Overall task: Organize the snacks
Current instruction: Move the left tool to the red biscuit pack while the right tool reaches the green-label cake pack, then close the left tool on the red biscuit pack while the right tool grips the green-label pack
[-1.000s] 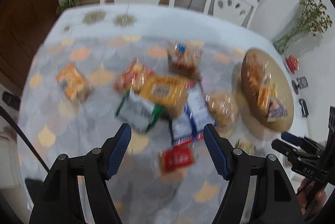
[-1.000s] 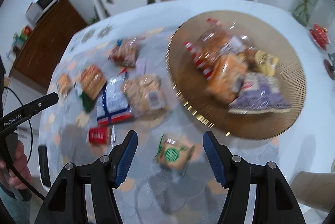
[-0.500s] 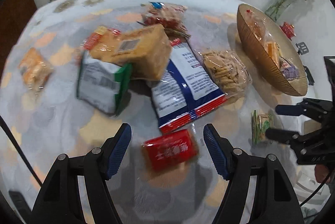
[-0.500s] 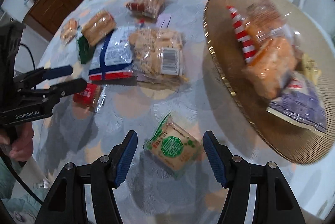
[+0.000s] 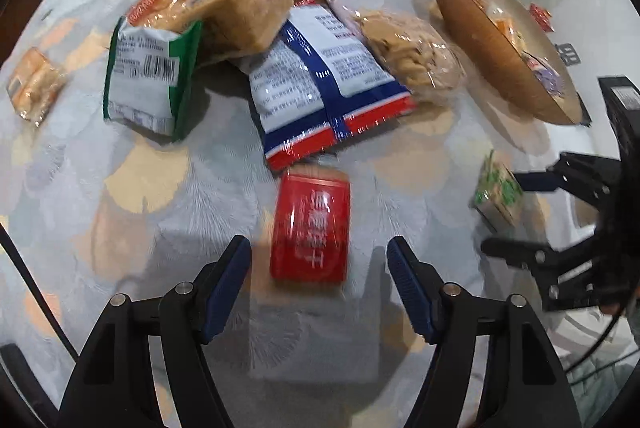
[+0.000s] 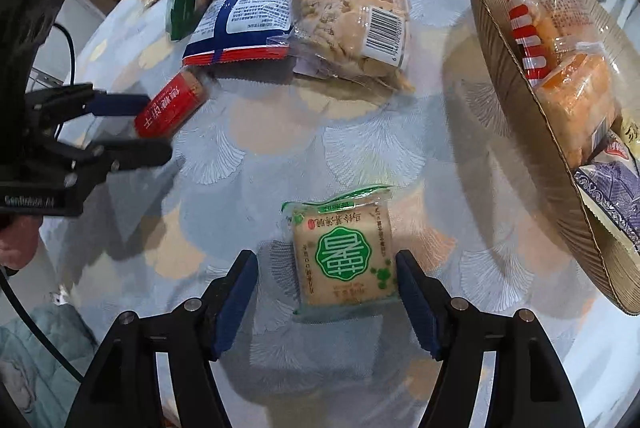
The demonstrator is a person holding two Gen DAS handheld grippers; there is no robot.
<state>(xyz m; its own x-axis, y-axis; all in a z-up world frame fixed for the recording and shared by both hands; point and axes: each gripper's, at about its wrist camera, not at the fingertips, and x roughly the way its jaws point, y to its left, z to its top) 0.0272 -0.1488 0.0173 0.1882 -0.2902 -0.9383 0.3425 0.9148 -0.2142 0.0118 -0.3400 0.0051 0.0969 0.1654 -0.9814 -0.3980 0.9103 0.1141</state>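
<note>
A small red packet (image 5: 310,228) lies flat on the patterned tablecloth, between the blue pads of my left gripper (image 5: 318,248). Its jaws are closing slightly and neither pad touches the packet. A square green-labelled packet (image 6: 344,252) lies between the fingers of my right gripper (image 6: 326,260), whose jaws are opening. The right pad stands very near the packet's edge. Across the table, the left gripper (image 6: 148,128) hangs over the red packet (image 6: 168,106), and the right gripper (image 5: 508,216) over the green packet (image 5: 498,192). A ribbed golden bowl (image 6: 552,188) at the right holds several snack packs.
A heap of snacks lies behind the red packet: a blue, white and red bag (image 5: 320,88), a green and white bag (image 5: 148,76), a clear bag of biscuits (image 5: 416,52) and a cracker pack (image 5: 244,12). A small orange packet (image 5: 34,84) lies far left. White chairs stand beyond the table.
Both grippers have come down close to the table while rolling. The red packet now lies between the left fingers, the green one between the right fingers, which stand a little wider.
</note>
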